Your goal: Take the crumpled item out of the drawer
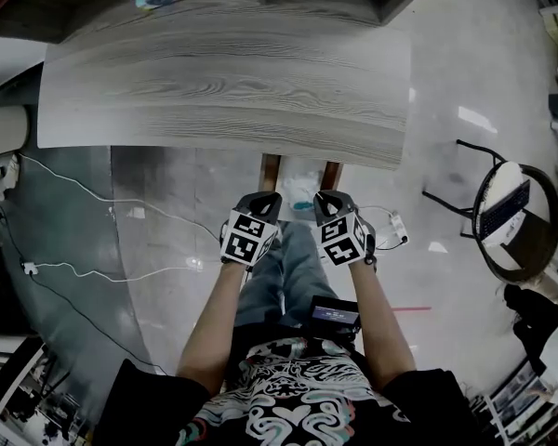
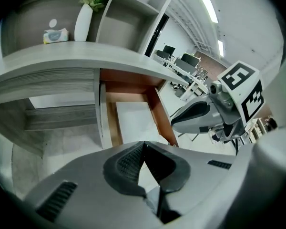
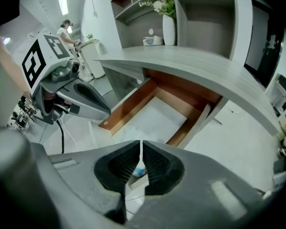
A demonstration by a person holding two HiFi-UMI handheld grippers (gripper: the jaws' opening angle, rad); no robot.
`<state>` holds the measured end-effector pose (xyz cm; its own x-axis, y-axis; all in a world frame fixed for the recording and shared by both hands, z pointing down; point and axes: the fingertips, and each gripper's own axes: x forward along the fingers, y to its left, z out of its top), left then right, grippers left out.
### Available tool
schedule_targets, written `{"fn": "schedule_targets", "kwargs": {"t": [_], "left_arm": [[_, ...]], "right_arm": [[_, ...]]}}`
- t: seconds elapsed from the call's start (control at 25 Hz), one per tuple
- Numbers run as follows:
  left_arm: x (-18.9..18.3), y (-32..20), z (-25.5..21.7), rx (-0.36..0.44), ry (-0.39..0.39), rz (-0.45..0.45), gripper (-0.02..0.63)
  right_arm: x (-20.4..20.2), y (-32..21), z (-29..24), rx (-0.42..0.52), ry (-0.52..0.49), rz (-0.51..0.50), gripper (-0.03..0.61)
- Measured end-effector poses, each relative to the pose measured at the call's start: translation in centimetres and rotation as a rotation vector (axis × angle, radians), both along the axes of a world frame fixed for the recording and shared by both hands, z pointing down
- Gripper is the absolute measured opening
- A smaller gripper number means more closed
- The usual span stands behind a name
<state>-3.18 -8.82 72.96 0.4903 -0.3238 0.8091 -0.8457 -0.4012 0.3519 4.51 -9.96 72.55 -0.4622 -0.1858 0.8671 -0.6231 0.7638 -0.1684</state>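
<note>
Under the desk [image 1: 223, 91], the open drawer [image 1: 271, 170] holds the crumpled item [image 1: 303, 198] at its near end. It looks light and soft, so pinch a raised fold. Left gripper [image 1: 266, 199] and right gripper [image 1: 329, 199] hover beside it, jaws pressed together, empty.

The drawer [image 1: 271, 169] is drawn out from under the front edge of the desk [image 1: 223, 82]. A crumpled item [image 1: 302, 206] lies in the drawer at its near end. The left gripper [image 1: 264, 203] is held over the drawer's near left corner and the right gripper [image 1: 329, 203] over its near right corner, with the crumpled item between them. Behind the drawer, a vase [image 3: 168, 30] is set on the desk top, with a tissue pack [image 3: 152, 40] just left of it. Cables [image 1: 84, 269] are laid on the floor left of the drawer, and a round chair [image 1: 538, 235] is placed well to its right.
</note>
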Motion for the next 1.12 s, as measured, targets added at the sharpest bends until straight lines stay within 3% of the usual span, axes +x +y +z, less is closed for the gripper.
{"fn": "schedule_targets", "kwargs": {"t": [0.24,0.64,0.88,1.12], "left_arm": [[0.1,0.3,1.9,-0.032,-0.038,0.062,0.003],[0.9,0.9,3.4,-0.095,-0.084,0.161,0.003],[1.0,1.2,3.7,-0.112,-0.08,0.155,0.003],[0.3,0.7,3.6,-0.103,-0.068,0.128,0.003]], "right_arm": [[-0.9,0.7,2.1,-0.045,0.027,-0.064,0.021],[-1.9,1.3,4.9,-0.084,0.079,-0.083,0.058],[-2.0,1.2,6.1,-0.108,0.136,-0.108,0.058],[-2.2,1.2,6.4,-0.079,0.162,-0.157,0.011]]}}
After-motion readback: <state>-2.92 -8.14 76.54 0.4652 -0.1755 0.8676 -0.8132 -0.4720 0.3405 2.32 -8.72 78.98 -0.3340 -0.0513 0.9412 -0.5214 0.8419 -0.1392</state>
